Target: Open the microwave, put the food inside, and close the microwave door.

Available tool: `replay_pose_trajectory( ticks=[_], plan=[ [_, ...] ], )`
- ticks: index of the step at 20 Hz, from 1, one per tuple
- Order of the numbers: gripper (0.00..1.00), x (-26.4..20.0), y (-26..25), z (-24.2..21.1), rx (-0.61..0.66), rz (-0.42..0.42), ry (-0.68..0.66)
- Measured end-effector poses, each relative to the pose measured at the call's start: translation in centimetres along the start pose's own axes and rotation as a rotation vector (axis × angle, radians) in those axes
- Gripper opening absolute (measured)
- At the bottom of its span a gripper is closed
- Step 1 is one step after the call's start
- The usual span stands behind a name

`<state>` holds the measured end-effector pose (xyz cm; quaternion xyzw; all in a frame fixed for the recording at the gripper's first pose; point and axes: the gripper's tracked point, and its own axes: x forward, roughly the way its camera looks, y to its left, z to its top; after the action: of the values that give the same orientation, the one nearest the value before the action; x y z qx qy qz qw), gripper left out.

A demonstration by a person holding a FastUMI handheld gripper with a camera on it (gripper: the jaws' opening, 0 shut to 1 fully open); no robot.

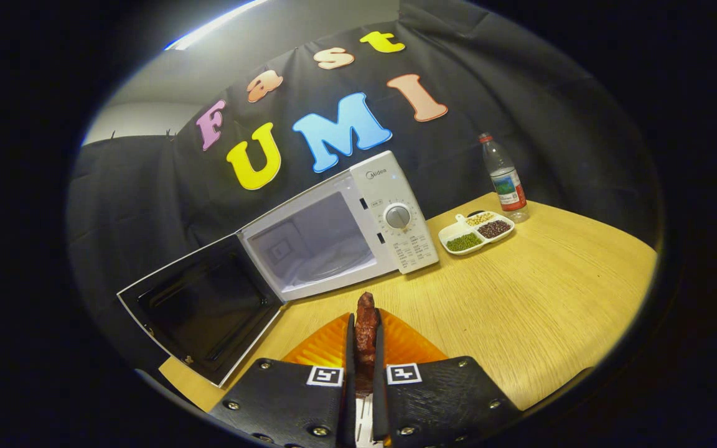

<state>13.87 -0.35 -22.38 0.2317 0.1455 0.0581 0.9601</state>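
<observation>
The fingers (pixel 365 339) pinch the meat piece (pixel 366 320) between them, before the open microwave (pixel 333 230).

Claw (pixel 365 339) clamped tight on food (pixel 366 323)

My one camera rides on the gripper (pixel 363 348) and looks forward along its two fingers, tilted down over the table (pixel 539 311) from a little above it. It faces the far wall, with the microwave (pixel 340 230) ahead and slightly left, at middling range. The horizon rolls, so the table's right side sits higher.
</observation>
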Motion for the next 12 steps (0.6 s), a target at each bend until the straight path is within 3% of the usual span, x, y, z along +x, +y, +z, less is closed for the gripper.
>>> replay_pose_trajectory(
  ticks=[7,12],
  plan=[
    [0.11,1.7,5.8,2.0,-0.07,0.056,-0.008],
    [0.11,6.5,9.4,2.1,-0.056,0.084,0.022]
  ],
)
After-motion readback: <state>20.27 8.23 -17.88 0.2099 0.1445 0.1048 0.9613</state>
